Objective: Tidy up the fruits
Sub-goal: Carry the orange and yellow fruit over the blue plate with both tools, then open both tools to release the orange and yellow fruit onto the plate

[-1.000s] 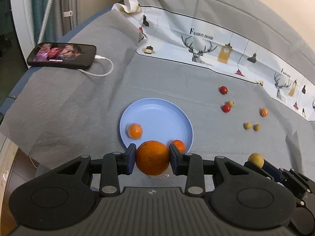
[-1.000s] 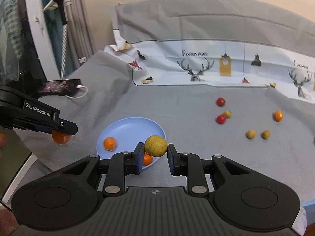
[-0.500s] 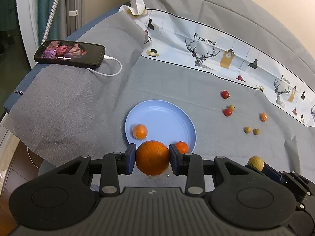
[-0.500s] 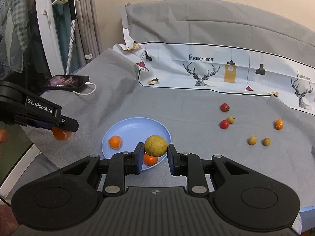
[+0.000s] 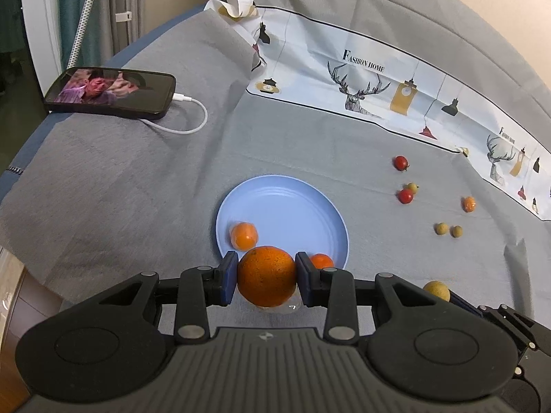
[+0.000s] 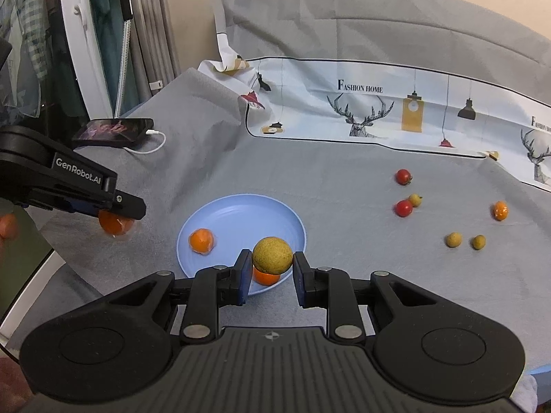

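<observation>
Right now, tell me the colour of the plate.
Light blue plate, plain, clearest in the left wrist view.

I read "Fashion Home" on the printed cloth [image 6: 378, 103] along the far edge, above its deer drawing, and "GenRobot.AI" on the left gripper [image 6: 117, 220] arm.

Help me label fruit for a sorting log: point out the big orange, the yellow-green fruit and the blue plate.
big orange [image 5: 267, 277], left wrist view, middle of its front.
yellow-green fruit [image 6: 272, 254], right wrist view, centre of its rind.
blue plate [image 5: 292, 211], left wrist view, bare floor.
</observation>
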A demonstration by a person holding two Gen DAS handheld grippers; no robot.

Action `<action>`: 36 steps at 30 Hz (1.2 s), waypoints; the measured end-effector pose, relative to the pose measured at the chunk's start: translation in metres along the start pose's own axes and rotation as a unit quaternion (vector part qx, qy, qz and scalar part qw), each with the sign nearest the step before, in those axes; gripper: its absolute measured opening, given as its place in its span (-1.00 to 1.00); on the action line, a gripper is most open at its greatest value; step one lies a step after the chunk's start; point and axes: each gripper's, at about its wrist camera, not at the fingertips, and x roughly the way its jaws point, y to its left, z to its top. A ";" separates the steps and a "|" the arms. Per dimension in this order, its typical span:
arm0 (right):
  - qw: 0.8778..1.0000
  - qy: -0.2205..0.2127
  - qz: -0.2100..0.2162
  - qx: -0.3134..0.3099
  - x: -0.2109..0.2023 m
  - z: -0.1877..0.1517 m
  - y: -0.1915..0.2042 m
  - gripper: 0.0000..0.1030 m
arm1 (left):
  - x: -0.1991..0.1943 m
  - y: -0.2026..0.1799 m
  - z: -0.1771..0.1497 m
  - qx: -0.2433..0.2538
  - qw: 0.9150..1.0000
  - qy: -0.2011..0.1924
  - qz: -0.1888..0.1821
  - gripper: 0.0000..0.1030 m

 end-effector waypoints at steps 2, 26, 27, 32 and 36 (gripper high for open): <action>1.000 0.004 0.003 -0.001 0.008 0.002 0.001 -0.49 | 0.007 -0.002 0.003 0.002 1.000 0.002 0.002 -0.23; 0.996 0.079 0.030 -0.028 0.129 0.015 0.014 -0.49 | 0.130 -0.020 0.037 0.037 0.998 0.052 0.029 -0.23; 0.996 0.082 0.030 -0.029 0.133 0.014 0.015 -0.49 | 0.135 -0.020 0.037 0.040 0.997 0.055 0.031 -0.24; 0.995 0.093 0.030 -0.038 0.149 0.015 0.016 -0.48 | 0.152 -0.018 0.038 0.061 0.995 0.061 0.044 -0.23; 0.993 0.101 0.038 -0.044 0.157 0.019 0.015 -0.21 | 0.151 -0.019 0.037 0.085 0.994 0.050 0.039 0.69</action>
